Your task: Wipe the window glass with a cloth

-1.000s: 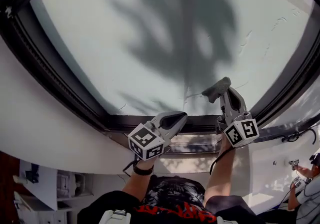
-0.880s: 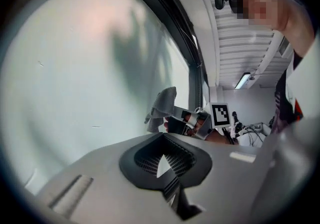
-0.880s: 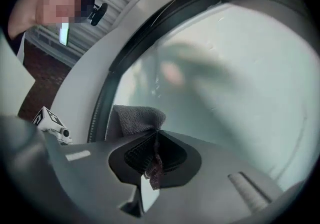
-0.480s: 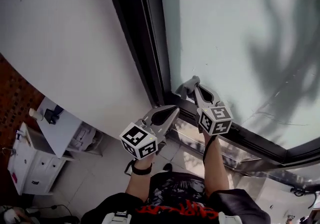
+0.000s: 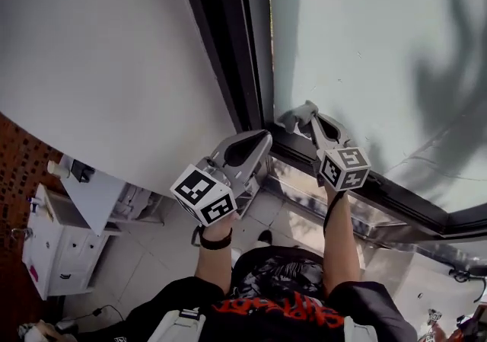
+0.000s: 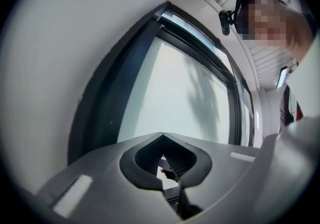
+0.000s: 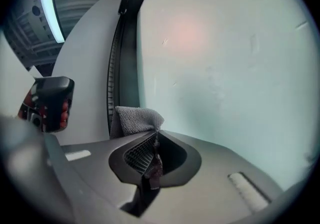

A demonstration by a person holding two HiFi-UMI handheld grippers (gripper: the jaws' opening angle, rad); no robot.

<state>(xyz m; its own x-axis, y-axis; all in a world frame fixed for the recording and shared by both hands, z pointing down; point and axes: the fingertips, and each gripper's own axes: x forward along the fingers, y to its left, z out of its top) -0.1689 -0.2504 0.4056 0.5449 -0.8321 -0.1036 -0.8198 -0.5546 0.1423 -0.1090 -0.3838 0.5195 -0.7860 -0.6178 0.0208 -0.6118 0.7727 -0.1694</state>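
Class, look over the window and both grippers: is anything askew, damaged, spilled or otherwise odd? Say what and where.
Nothing stands out. The pale frosted window glass is unbroken, its black frame looks intact, and the right gripper is shut on the soft grey cloth at the pane's corner. The left gripper is shut, empty.
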